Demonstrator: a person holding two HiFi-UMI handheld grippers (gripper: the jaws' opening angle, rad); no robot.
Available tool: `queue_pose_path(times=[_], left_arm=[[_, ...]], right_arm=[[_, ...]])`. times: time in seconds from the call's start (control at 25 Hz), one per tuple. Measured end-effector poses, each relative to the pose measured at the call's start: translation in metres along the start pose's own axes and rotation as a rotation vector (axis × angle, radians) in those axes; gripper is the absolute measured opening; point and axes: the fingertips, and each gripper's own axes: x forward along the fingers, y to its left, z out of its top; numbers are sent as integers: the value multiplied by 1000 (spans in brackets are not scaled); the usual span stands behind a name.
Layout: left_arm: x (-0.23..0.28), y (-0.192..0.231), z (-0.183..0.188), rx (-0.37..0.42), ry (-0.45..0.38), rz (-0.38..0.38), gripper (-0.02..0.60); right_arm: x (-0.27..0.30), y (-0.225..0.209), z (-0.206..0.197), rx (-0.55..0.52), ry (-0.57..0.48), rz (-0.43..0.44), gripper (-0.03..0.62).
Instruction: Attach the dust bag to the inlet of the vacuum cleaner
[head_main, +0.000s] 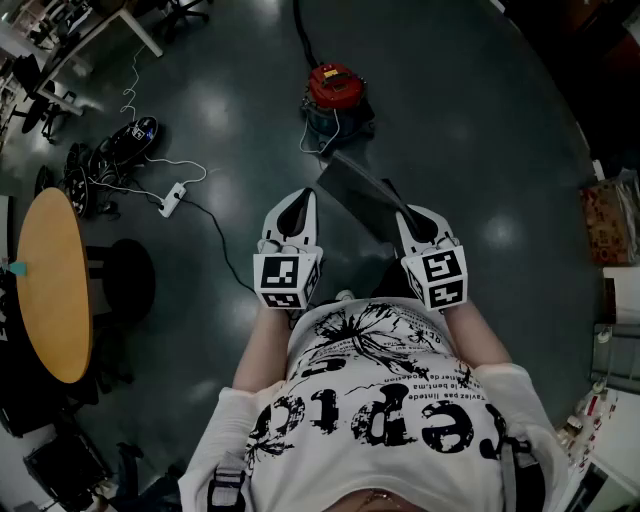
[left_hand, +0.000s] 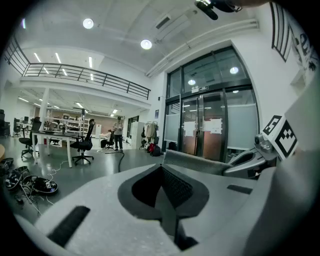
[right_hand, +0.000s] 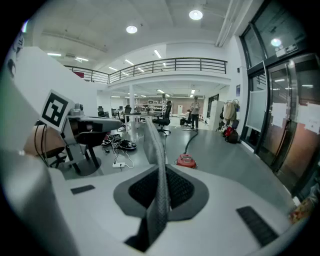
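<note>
While the left hand-held gripper (left_hand: 167, 200) hangs pinched together on nothing, the red vacuum cleaner (head_main: 334, 92) sits well ahead on the floor, and the grey dust bag (head_main: 358, 192) juts toward it, clamped edge-on in the right hand-held gripper (right_hand: 159, 197). Best bet: step in close, hold the bag level, and use the spare jaws to steady it at the inlet.

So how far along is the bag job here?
Done: the bag is picked up, clamped in the right gripper. In hand: it is held up facing the vacuum; the left gripper is shut, empty. Left: getting to the vacuum on the floor and fitting the bag on its inlet.
</note>
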Motion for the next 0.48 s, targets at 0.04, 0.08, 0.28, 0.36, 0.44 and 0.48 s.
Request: queue_pose_path(times=[0.04,0.08,0.28,0.36,0.44,0.48], left_arm=[[8,0,1,-1,4,6,3],[16,0,2,-2,8,12,3],[67,-3,9,-11,20,67,3],[91,-7,17,-16,20,95,3],[115,-14,24,-18,16,120,3],[127,-17,27,-19,13,135,3]], right_arm=[[5,-8,2,3,0,3,23],[9,-16,3,6,0,7,23],[36,-65,12,-13,10,60,23],[45,-91,18,-26,12,90,23],[53,-119,23,-40,17,122,23],[58,-134,24,-48,18,138,23]])
